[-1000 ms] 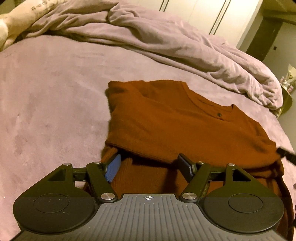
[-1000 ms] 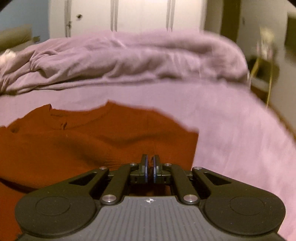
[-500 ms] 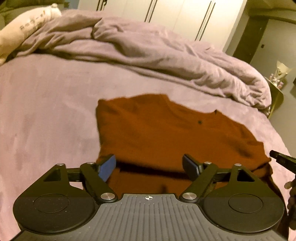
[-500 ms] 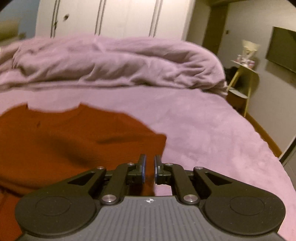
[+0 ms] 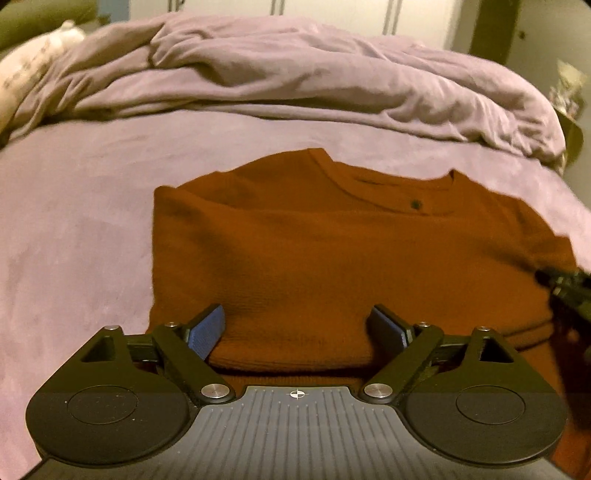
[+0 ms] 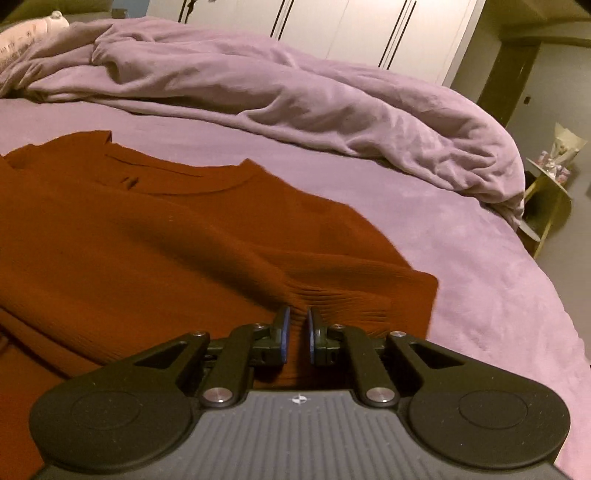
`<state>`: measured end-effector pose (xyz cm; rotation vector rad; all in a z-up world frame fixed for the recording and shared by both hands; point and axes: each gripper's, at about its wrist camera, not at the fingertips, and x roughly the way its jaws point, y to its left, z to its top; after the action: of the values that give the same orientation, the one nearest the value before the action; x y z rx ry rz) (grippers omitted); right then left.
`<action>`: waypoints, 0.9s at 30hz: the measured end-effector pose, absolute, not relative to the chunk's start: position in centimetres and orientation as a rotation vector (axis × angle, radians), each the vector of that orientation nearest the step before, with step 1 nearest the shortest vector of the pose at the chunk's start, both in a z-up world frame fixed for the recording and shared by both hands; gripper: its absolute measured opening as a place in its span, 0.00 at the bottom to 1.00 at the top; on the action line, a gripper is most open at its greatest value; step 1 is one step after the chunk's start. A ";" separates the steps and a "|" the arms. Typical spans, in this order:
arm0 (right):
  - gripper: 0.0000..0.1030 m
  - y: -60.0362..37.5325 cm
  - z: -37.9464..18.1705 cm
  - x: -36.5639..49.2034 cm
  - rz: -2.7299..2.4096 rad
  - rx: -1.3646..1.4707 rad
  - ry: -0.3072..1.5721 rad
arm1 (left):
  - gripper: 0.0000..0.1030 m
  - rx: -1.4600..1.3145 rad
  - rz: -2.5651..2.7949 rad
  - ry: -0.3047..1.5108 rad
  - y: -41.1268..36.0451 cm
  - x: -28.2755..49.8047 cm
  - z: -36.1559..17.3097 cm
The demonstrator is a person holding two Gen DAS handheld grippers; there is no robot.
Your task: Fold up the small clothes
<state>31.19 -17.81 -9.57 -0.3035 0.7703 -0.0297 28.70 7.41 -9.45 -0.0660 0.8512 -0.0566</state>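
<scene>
A rust-orange knit sweater (image 5: 332, 251) lies folded on the purple bed, collar and one dark button at the far side. It also shows in the right wrist view (image 6: 147, 240), with a ribbed hem near the fingers. My left gripper (image 5: 297, 326) is open wide just above the sweater's near fold, holding nothing. My right gripper (image 6: 296, 332) has its jaws a narrow gap apart over the ribbed edge, gripping nothing. The right gripper's tip also shows in the left wrist view (image 5: 565, 284) at the sweater's right side.
A rumpled lilac duvet (image 5: 295, 74) is heaped across the far side of the bed (image 5: 74, 221). A pale pillow (image 5: 26, 70) lies far left. A small yellow side table (image 6: 546, 192) stands off the bed's right edge. White wardrobe doors (image 6: 369, 29) are behind.
My left gripper pulled back from under the fold and stays open. My right gripper went from shut to slightly parted and swung left, back toward the sweater's hem.
</scene>
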 end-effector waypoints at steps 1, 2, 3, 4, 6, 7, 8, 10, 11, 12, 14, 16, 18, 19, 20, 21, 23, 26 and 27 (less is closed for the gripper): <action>0.07 -18.1 -9.7 31.2 -0.041 -0.314 0.767 | 0.89 -0.058 -0.060 0.848 7.5 28.6 -9.5; 0.07 -18.2 -9.8 31.3 -0.045 -0.320 0.766 | 0.89 -0.055 -0.061 0.847 7.5 28.6 -9.5; 0.07 -18.3 -9.9 31.4 -0.049 -0.325 0.767 | 0.89 -0.057 -0.061 0.848 7.5 28.5 -9.5; 0.07 -18.1 -9.9 31.5 -0.055 -0.337 0.771 | 0.89 -0.055 -0.059 0.851 7.6 28.5 -9.4; 0.07 -17.6 -9.9 31.8 -0.068 -0.364 0.786 | 0.89 -0.040 -0.058 0.856 7.4 28.4 -9.3; 0.07 -17.2 -9.6 31.9 -0.073 -0.374 0.795 | 0.89 -0.036 -0.059 0.859 7.4 28.3 -9.2; 0.07 -17.0 -9.2 31.7 -0.070 -0.370 0.799 | 0.89 -0.036 -0.060 0.860 7.4 28.2 -9.1; 0.10 -17.2 -8.3 31.0 -0.044 -0.309 0.793 | 0.89 -0.046 -0.066 0.863 7.6 28.0 -9.1; 0.11 -17.5 -8.0 30.6 -0.035 -0.271 0.793 | 0.89 -0.049 -0.066 0.864 7.7 27.9 -9.0; 0.12 -18.0 -7.7 30.2 -0.036 -0.231 0.796 | 0.89 -0.050 -0.069 0.863 7.7 27.7 -8.9; 0.12 -19.4 -7.3 29.8 -0.035 -0.144 0.802 | 0.89 -0.047 -0.072 0.861 7.7 27.3 -8.6; 0.12 -20.0 -6.9 29.5 -0.031 -0.105 0.798 | 0.89 -0.086 -0.071 0.847 8.0 26.9 -7.8; 0.13 -20.0 -6.5 29.6 -0.031 -0.109 0.780 | 0.89 -0.138 -0.060 0.835 8.4 27.1 -7.2; 0.14 -19.9 -6.3 29.7 -0.023 -0.107 0.769 | 0.89 -0.157 -0.053 0.830 8.6 27.4 -7.0; 0.14 -19.6 -6.2 30.1 -0.012 -0.104 0.765 | 0.89 -0.169 -0.044 0.827 8.7 27.8 -7.0; 0.14 -19.3 -6.1 30.4 -0.004 -0.097 0.763 | 0.89 -0.172 -0.028 0.835 8.7 28.4 -7.1; 0.14 -18.6 -6.2 31.3 0.015 -0.087 0.757 | 0.89 -0.175 -0.005 0.850 8.8 29.3 -7.5; 0.14 -17.5 -7.2 32.8 0.035 -0.086 0.787 | 0.90 -0.162 0.012 0.889 8.7 30.1 -8.8; 0.14 -17.2 -7.9 33.3 0.043 -0.090 0.811 | 0.91 -0.119 0.006 0.891 8.2 30.0 -9.1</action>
<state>33.27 -17.15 -7.90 -0.0901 0.8113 0.0425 30.03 8.23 -9.10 -0.1189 0.8905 0.0058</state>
